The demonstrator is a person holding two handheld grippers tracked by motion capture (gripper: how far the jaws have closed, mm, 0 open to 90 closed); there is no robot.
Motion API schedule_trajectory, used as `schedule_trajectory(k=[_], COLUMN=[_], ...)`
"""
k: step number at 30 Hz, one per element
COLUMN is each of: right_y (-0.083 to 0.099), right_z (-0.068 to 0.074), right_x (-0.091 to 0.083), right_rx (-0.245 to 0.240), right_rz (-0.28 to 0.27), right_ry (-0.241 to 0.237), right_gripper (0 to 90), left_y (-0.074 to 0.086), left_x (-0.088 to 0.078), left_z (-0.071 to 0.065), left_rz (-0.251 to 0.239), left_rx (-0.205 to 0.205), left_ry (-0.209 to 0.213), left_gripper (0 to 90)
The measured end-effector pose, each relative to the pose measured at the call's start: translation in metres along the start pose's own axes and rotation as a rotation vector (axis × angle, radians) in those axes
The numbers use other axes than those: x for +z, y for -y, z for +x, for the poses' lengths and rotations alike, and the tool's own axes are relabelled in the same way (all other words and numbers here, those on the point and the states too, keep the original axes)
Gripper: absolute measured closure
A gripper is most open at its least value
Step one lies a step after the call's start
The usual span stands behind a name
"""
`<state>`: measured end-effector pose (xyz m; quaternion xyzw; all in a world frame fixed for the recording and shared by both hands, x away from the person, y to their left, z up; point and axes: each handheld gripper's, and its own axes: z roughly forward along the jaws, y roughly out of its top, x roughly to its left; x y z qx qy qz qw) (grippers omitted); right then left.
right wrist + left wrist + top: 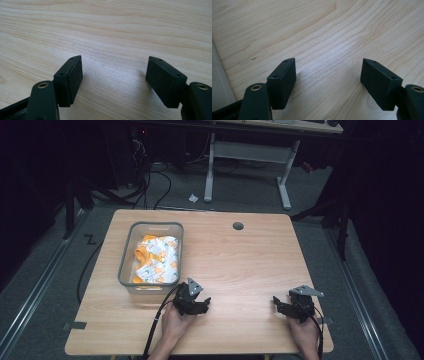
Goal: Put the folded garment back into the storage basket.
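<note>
I am holding my left gripper [196,303] just beside the near short wall of the grey plastic bin [127,251], near the tabletop's [240,265] front edge and left of its middle. Its jaws are standing wide apart with nothing between them; in the left gripper view I am looking past the two black pads [284,80] at bare wood grain, with a pale strip of the bin's wall [218,85] at the left edge.

The bin is sitting on the left half of the tabletop, its long sides running from front to back. Inside it a heap of white packets printed with orange [157,260] is lying, covering most of the floor; I cannot tell how many there are.

My left hand [175,322] is coming in from the front edge, wrapping the gripper's body from below, the grey three-cornered plate [194,286] tilting on top and the black cable [156,325] trailing back toward the front edge.

My right gripper [286,306] is resting low near the front right corner, well apart from the left one, its jaws pointing left across the tabletop. They are also gaping, with plain wood between the pads [70,77] in the right gripper view. My right hand [305,332] is gripping it from behind.
</note>
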<state>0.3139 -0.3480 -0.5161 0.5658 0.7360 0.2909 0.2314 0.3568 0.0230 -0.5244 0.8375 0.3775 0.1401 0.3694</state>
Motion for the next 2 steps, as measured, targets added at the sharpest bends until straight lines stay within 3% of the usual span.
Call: schedule_trajectory(k=[2], right_y=[0.0], right_z=[0.0001], right_x=[0.0], right_rx=[0.003], right_rz=[0.001], right_ry=[0.0], right_gripper=[30.0], left_y=[0.0001], left_x=[0.0], left_z=[0.0], left_rz=[0.0], left_rx=[0.0], left_ry=[0.001], left_gripper=[28.7])
